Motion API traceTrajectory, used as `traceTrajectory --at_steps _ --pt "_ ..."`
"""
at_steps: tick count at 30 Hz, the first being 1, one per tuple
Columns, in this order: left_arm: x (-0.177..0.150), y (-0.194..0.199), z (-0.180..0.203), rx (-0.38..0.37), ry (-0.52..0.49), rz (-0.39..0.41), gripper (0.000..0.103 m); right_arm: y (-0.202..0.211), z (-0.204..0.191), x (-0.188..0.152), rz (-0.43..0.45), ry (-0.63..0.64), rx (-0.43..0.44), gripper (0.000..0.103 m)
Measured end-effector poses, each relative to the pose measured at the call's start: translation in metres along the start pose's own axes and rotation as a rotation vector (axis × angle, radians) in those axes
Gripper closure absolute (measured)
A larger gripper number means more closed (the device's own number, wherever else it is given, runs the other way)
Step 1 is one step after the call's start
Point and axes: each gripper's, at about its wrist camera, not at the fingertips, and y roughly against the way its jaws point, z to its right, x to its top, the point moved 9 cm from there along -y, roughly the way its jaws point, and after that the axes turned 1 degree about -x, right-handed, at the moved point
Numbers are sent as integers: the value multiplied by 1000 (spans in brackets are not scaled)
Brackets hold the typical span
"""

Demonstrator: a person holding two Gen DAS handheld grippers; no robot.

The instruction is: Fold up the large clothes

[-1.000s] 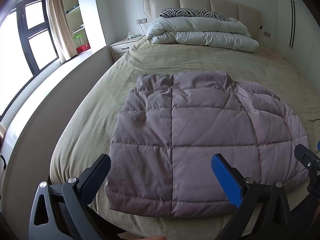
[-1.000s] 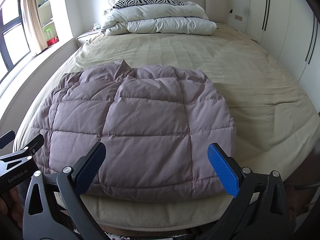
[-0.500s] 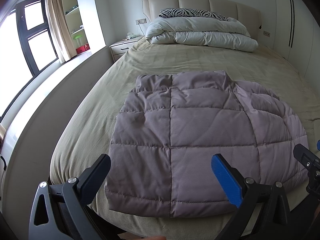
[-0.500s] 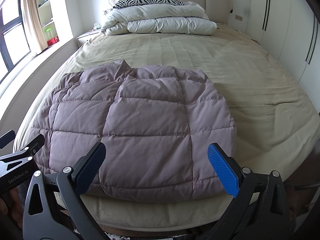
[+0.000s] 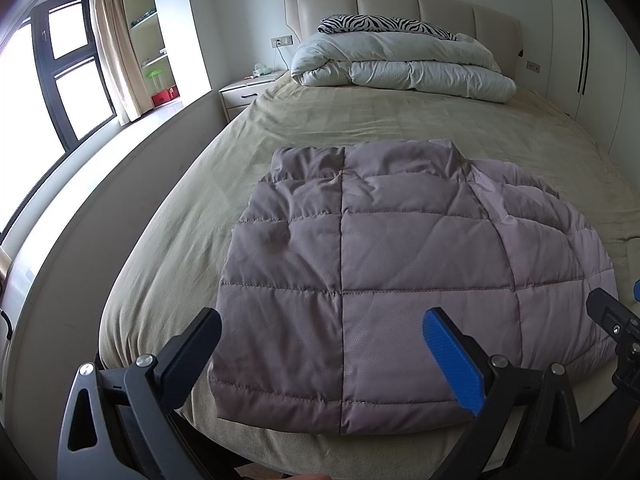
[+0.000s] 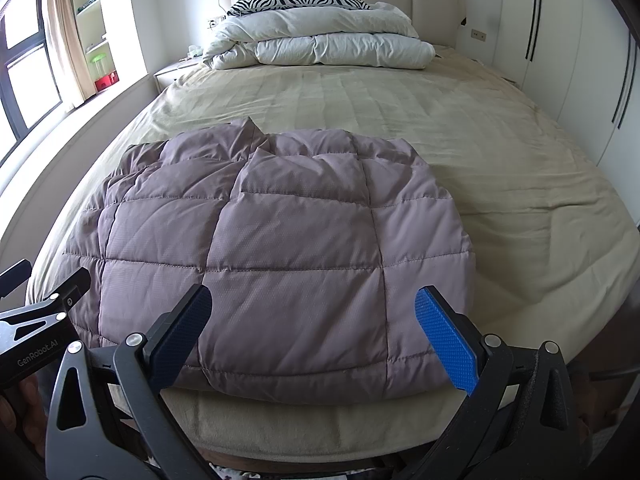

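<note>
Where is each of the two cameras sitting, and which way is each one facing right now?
Left wrist: on the left gripper, facing up the bed over the folded puffer jacket; own open fingers and the right gripper's tip show.
Right wrist: on the right gripper, facing the same way; own open fingers, the left gripper and a hand show.
Shared: jacket, white duvet, headboard.

Bed [image 5: 400, 128] in beige sheet, padded headboard [image 5: 400, 12] behind folded white duvet [image 5: 400, 68]. Left of bed: nightstand [image 5: 242, 94], bright window [image 5: 60, 64] (daylight). Right: white wardrobe [image 6: 580, 48].
</note>
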Motion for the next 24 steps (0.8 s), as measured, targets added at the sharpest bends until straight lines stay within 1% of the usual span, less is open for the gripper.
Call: traceTrajectory --at_steps 24 --pt "-1 0 0 -4 -1 0 0 0 -3 -5 -6 6 4 0"
